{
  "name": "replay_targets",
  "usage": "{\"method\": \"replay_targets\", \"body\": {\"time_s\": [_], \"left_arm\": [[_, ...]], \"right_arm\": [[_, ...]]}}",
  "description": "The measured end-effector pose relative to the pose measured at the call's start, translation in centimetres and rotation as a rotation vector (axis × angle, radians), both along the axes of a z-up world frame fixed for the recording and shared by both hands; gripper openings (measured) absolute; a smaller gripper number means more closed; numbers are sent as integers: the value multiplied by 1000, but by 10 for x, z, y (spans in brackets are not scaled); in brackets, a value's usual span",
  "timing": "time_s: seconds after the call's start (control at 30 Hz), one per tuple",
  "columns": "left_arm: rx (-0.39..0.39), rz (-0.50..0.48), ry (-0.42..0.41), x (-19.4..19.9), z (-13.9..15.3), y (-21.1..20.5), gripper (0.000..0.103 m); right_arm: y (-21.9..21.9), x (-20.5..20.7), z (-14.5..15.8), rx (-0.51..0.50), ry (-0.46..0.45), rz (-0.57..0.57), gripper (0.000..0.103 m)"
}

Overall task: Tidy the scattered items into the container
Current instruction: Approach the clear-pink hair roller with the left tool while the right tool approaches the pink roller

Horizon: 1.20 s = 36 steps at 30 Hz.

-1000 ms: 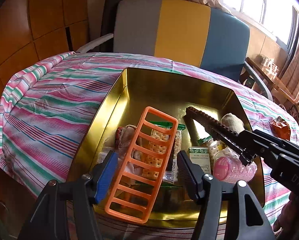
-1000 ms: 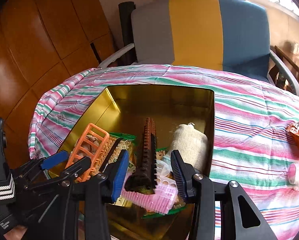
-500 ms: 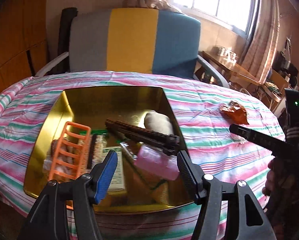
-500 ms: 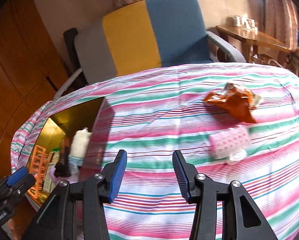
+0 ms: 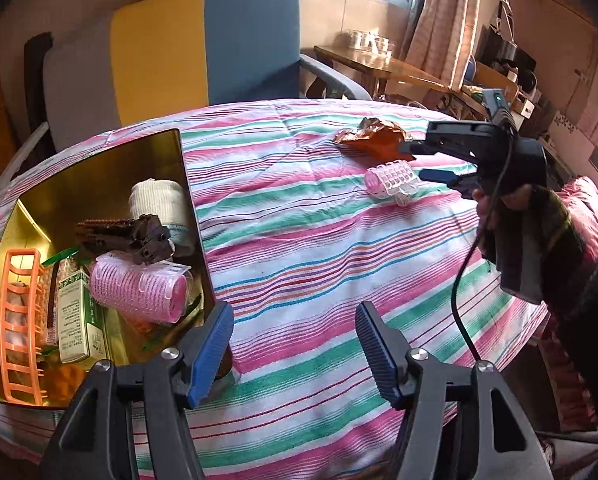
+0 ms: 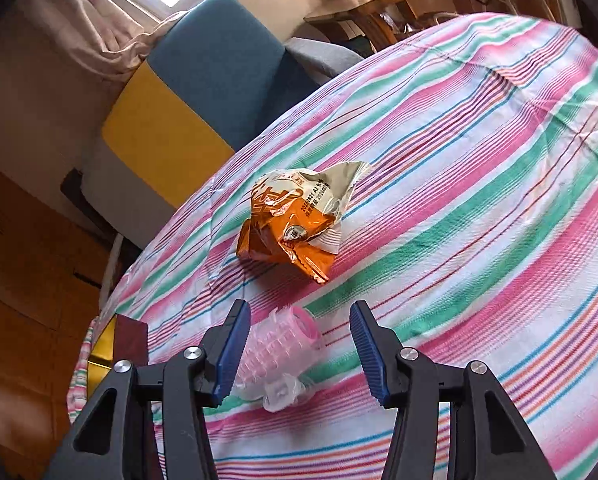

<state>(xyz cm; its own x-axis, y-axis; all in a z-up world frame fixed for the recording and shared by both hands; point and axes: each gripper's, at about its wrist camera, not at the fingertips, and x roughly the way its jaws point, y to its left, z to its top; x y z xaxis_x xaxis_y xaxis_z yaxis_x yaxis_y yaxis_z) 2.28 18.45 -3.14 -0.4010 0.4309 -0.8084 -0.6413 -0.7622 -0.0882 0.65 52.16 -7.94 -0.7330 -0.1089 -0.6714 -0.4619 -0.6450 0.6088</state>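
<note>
Pink hair roller (image 6: 277, 354), ribbed and translucent with a clear clip, lying on its side on the desk (image 6: 479, 184), just beside a crumpled orange snack wrapper (image 6: 295, 226). Right hand-held gripper (image 6: 299, 354): jaws apart, lately widening, roller between them, unpressed. Left hand-held gripper (image 5: 295, 350): wide, empty. Gold container (image 5: 99, 168) already holds other items. Striped pink-green cloth; tricolour armchair (image 5: 203, 52) behind, window beyond.

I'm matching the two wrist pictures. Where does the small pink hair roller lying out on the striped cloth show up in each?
Left wrist: roller upper right of centre, just ahead of the right claw.
Right wrist: roller low, left of centre, between the open fingers and nearer the left one.
Shared landmark: the orange wrapper just beyond it.
</note>
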Motion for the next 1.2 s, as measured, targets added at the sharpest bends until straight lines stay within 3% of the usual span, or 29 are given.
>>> {"method": "replay_targets", "body": {"time_s": [0.17, 0.3, 0.37, 0.47, 0.53, 0.67, 0.87, 1.2], "left_arm": [[-9, -4, -12, 1, -2, 3, 65], [-9, 0, -26, 0, -4, 3, 65], [-10, 0, -25, 0, -5, 3, 65], [4, 0, -38, 0, -4, 3, 65], [11, -3, -47, -1, -5, 5, 65], [21, -28, -67, 2, -6, 14, 65], [20, -76, -99, 10, -12, 35, 65], [40, -162, -225, 16, -29, 77, 65]], "right_arm": [[-9, -18, -11, -81, 28, 84, 54], [-37, -18, -12, -175, 80, 259, 54], [-56, -10, -11, -210, 101, 352, 54], [-79, 12, -10, -285, 126, 461, 64], [-88, 35, -10, -301, 135, 486, 65], [-87, 82, -13, -330, 139, 453, 73], [-64, 125, -21, -396, 174, 300, 78], [-52, 131, -20, -347, 181, 216, 79]]}}
